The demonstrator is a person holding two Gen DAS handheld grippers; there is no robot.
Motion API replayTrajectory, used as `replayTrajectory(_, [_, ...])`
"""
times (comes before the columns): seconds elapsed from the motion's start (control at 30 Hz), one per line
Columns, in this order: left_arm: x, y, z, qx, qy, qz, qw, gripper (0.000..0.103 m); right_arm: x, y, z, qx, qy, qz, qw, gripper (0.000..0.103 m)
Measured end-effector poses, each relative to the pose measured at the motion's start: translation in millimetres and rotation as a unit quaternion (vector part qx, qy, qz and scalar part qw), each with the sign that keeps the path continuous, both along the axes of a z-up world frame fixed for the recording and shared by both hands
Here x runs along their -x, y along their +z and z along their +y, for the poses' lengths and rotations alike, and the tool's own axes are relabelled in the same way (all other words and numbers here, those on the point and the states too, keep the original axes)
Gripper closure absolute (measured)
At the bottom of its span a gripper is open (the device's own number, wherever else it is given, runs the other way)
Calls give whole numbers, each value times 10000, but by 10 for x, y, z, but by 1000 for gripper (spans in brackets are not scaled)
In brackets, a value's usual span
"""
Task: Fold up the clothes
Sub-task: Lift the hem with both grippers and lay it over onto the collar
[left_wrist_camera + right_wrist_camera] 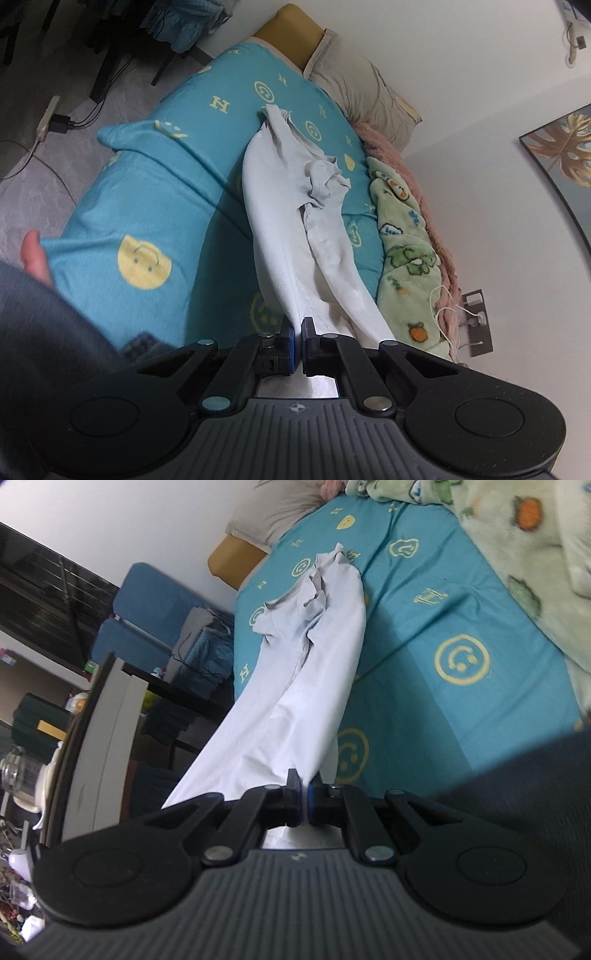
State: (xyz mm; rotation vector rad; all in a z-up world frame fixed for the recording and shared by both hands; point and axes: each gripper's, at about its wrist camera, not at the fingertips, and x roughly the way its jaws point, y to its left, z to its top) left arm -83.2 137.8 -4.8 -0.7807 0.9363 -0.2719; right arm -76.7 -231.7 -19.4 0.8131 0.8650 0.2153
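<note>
Left claw [298, 334]: fingers pressed together on an edge of the white garment [280, 221], cloth pinched between the blue pads. Right claw [304, 797]: likewise clenched on the white garment [295, 686], fabric running through the narrow gap between its pads.

Garment: pale white cloth, drawn out long from both claws toward the far end, where it bunches into a crumpled knot lying on the bed. In the left wrist view it splits into two long bands side by side, with wrinkled folds gathered about midway. In the right wrist view one side hangs past the bed's edge. What kind of garment it is cannot be told.

Bed: covered with a teal sheet [177, 173] printed with yellow smiley faces and letter H marks. A beige pillow [354, 85] sits at the head against the white wall, with a mustard headboard [291, 29] beside it. A green fleece blanket [402, 236] with cartoon prints lies along the wall side, a pink fuzzy blanket [391, 155] just beyond it.

Other: white charging cables [443, 314] trail from a wall outlet [478, 321] near the green blanket. A framed leaf picture [561, 155] hangs on the wall.
</note>
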Motion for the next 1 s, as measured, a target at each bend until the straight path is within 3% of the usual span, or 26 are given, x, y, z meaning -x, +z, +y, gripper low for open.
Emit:
replayTrajectory(0.2, [72,6,-89,-114,-9,3,9999,100,196,50,-74,-184,-167,-87,9997,96])
replayTrajectory(0.33, [-207,76,-244,-603,-69,-8,9982,99,28,69,-107,-228,-276,-265,9990,96])
replayTrajectory(0.7, [-1474,231,-553,-1273,105,-760,9889,99,-1139,59,-140,266,-306,-683,9968,96])
replayTrajectory(1.0, [-2346,-73,-779,-2082,364,-1132,9708,99,-2059,-48,103,1350,-48,-1266,9827,96])
